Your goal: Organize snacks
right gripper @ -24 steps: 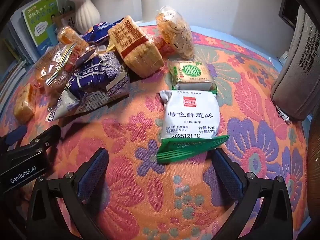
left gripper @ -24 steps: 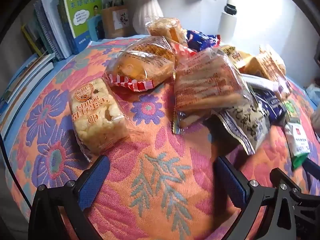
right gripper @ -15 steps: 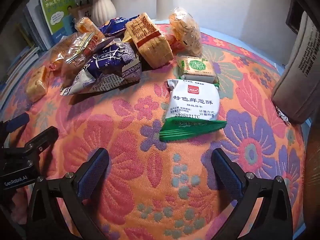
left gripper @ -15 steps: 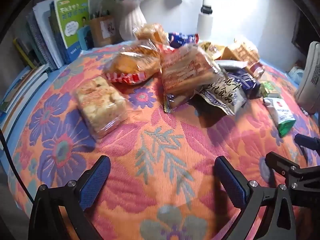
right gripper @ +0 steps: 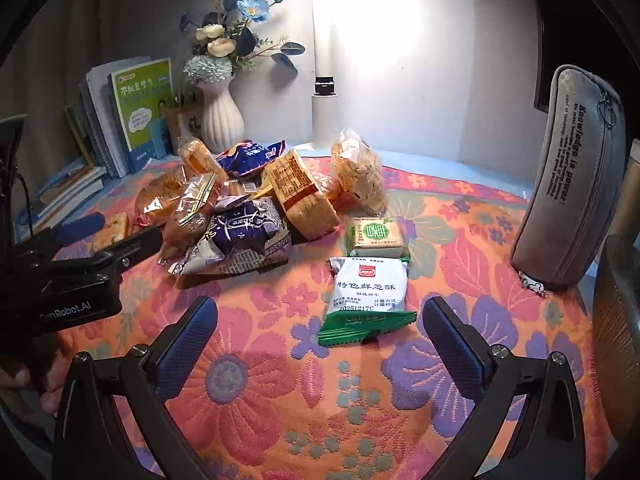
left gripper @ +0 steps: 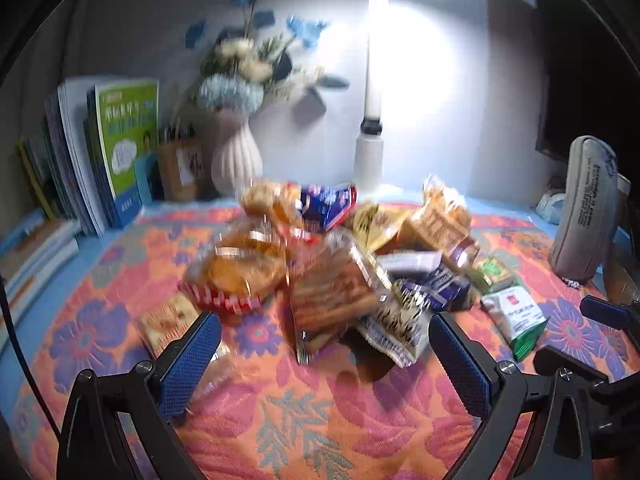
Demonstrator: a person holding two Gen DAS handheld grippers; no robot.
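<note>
Left wrist view first: the left hand-held gripper (left gripper: 320, 354) hangs above the floral cloth of the bench (left gripper: 280, 420), fingers spread wide, nothing between them. Ahead of it sits the snack pile (left gripper: 340, 264), a jumble of wrapped cakes and biscuits heaped on one another mid-bench. The picture is smeared here, so I can't read the labels, but an orange cake pack with a red-and-white edge (left gripper: 236, 276) lies at the pile's left, and a pale rice-cake pack (left gripper: 168, 320) sits apart just behind the left finger. Off to the right lies a white-and-green packet (left gripper: 516, 316).

Now the right wrist view, much sharper. The right hand-held gripper (right gripper: 320, 344) is also wide open and empty, and that white-and-green packet (right gripper: 368, 300) lies flat just beyond the fingertips, closer to the right one. Touching its far edge is a small green-labelled square pack (right gripper: 378, 234). The heap (right gripper: 256, 208) sits left of those two. A grey pencil case (right gripper: 572, 180) stands at the right edge, books (right gripper: 132, 112) and a vase (right gripper: 220, 116) at the back.

My read: sorting has barely begun. Only those two packs lie in anything like a row; the heap is all left to do.
</note>
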